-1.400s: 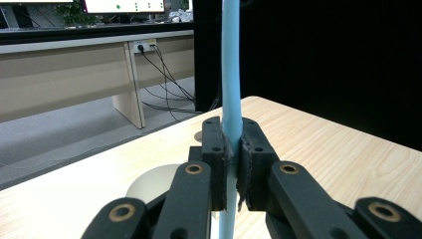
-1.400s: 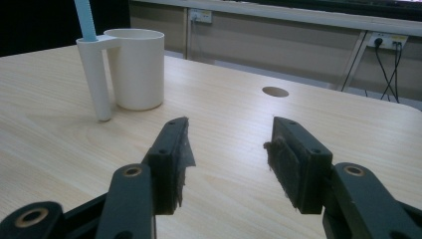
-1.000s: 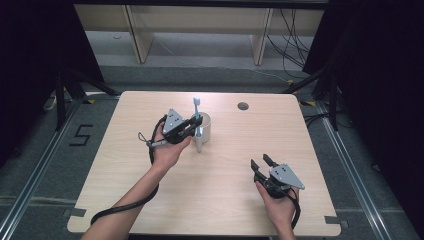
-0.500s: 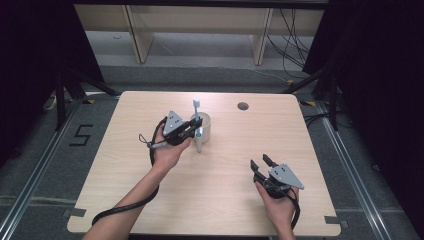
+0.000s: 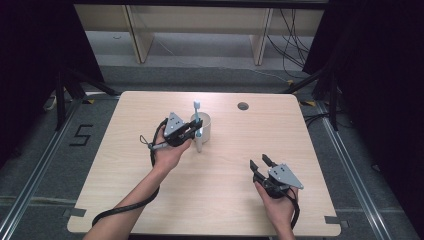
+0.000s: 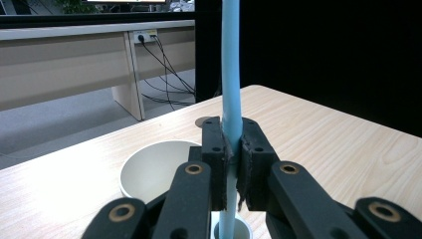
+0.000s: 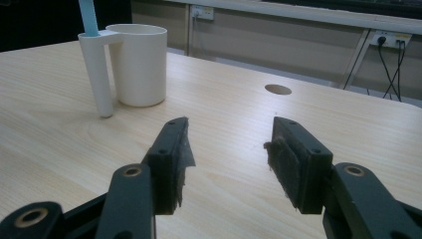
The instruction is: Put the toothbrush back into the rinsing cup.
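Observation:
A white cup (image 5: 205, 126) stands on the wooden table (image 5: 150, 200), with a narrow white tube (image 5: 199, 143) joined to its side. A light blue stick (image 5: 197, 111) stands upright in that tube. My left gripper (image 5: 196, 131) is shut on the stick just above the tube's mouth, and in the left gripper view the pads (image 6: 216, 149) press the stick (image 6: 231, 74) from both sides. My right gripper (image 5: 260, 162) rests near the table's front right, open, with nothing between its pads (image 7: 174, 154). From there the cup (image 7: 138, 64) and tube (image 7: 99, 74) sit far off to the left.
A round cable hole (image 5: 243, 106) lies in the table behind and right of the cup. The left gripper's black cable (image 5: 125, 207) trails along the forearm to the front edge. Dark curtains flank the table, and shelving stands beyond its far edge.

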`<state>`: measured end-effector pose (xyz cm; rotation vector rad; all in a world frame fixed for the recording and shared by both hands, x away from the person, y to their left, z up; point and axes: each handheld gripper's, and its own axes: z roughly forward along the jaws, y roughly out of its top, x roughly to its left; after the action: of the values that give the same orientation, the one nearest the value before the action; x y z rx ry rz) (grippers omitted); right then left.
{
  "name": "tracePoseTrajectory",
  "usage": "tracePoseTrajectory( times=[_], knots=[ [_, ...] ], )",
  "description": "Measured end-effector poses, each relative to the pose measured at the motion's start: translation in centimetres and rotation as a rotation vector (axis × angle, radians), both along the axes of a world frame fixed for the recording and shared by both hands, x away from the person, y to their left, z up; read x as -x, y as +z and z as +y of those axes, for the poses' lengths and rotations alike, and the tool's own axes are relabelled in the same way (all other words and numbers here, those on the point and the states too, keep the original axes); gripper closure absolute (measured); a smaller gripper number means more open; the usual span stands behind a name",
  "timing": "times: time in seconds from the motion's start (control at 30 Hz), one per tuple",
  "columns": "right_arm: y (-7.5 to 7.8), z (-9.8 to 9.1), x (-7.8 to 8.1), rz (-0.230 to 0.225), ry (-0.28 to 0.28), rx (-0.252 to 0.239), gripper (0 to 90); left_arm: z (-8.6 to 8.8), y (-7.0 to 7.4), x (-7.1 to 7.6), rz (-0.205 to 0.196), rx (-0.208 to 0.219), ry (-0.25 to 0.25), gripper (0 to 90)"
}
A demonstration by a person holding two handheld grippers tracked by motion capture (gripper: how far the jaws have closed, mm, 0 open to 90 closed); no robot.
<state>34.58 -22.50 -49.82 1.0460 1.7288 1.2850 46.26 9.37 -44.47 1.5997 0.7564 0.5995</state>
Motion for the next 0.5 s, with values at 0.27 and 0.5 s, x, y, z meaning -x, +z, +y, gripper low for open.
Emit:
tracePoseTrajectory(
  times=[0.27, 0.5],
  knots=[
    [-0.1, 0.13, 0.0, 0.008, 0.002, -0.006, 50.1, -0.03, -0.44, -0.07, 0.004, -0.016, -0.004, 83.2],
    [-0.16, 0.19, 0.03, 0.021, -0.003, -0.003, 50.0, -0.1, -0.7, -0.13, 0.008, -0.017, -0.006, 83.1]
  ],
)
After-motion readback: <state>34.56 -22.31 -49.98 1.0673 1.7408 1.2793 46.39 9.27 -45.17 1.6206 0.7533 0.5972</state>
